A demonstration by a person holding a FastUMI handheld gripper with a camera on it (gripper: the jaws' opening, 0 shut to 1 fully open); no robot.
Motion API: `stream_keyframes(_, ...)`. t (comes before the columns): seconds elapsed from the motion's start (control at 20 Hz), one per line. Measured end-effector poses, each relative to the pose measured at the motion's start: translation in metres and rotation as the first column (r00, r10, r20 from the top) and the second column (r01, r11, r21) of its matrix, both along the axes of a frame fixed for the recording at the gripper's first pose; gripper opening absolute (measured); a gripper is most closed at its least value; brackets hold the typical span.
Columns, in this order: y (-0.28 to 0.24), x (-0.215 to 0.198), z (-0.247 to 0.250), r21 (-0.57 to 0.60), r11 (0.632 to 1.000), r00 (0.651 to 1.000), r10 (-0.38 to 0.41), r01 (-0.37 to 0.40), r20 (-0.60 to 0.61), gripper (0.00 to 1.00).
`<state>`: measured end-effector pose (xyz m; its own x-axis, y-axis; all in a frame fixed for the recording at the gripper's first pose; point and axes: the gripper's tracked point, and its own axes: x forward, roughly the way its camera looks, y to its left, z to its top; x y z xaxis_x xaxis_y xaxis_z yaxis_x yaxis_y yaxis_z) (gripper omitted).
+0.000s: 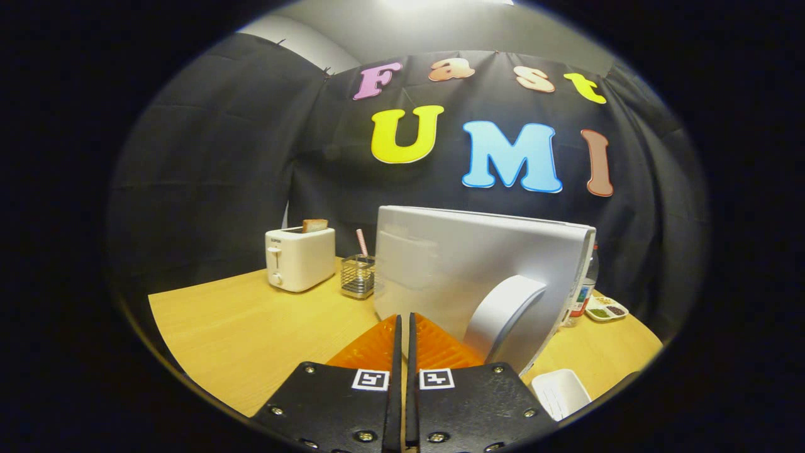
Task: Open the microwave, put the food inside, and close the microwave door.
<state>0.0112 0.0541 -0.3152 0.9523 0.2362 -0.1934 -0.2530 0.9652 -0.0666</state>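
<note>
Microwave door (pixel 465 270), silver and swung open, stands edge-on just ahead of the gripper (pixel 404 327) and serves as the landmark here. Its curved handle (pixel 503 308) bulges out from the door's right part, right of the orange fingers (pixel 377 345) and very close to them; whether the right finger touches the handle or the door face cannot be told. The two fingers lie together with only a thin slit between them, nothing held in that slit, and their tips point at the lower face of the door.

The door rises from a wooden table (pixel 251 333). Left of the door, close to its left edge, a small wire basket (pixel 358 277) holds a striped pink stick (pixel 362 242). Further left of the door stands a white toaster (pixel 300 258) with a slice of toast (pixel 314 225) poking out of its top.

Right of the door, partly hidden behind its edge, a bottle (pixel 583 296) stands upright, and beyond that lies a small divided tray (pixel 606 309) with bits of food in its sections. Below the door's right corner, nearer the gripper body, a white rectangular dish (pixel 561 391) sits on the table; what it carries cannot be made out. The microwave's cavity is hidden behind the open door.
</note>
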Motion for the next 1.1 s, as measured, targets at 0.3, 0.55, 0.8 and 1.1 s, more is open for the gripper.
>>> stream_keyframes(0.3,-0.053,0.048,-0.005,0.0,0.992,0.992,-0.127,0.127,-0.022,0.03)
stream_keyframes(0.55,-0.085,0.094,-0.019,-0.019,0.975,0.974,-0.222,0.221,-0.042,0.03)
stream_keyframes(0.8,-0.103,0.135,-0.025,-0.017,0.958,0.956,-0.288,0.288,-0.056,0.03)
stream_keyframes(1.1,-0.113,0.18,-0.03,-0.019,0.94,0.938,-0.342,0.342,-0.063,0.03)
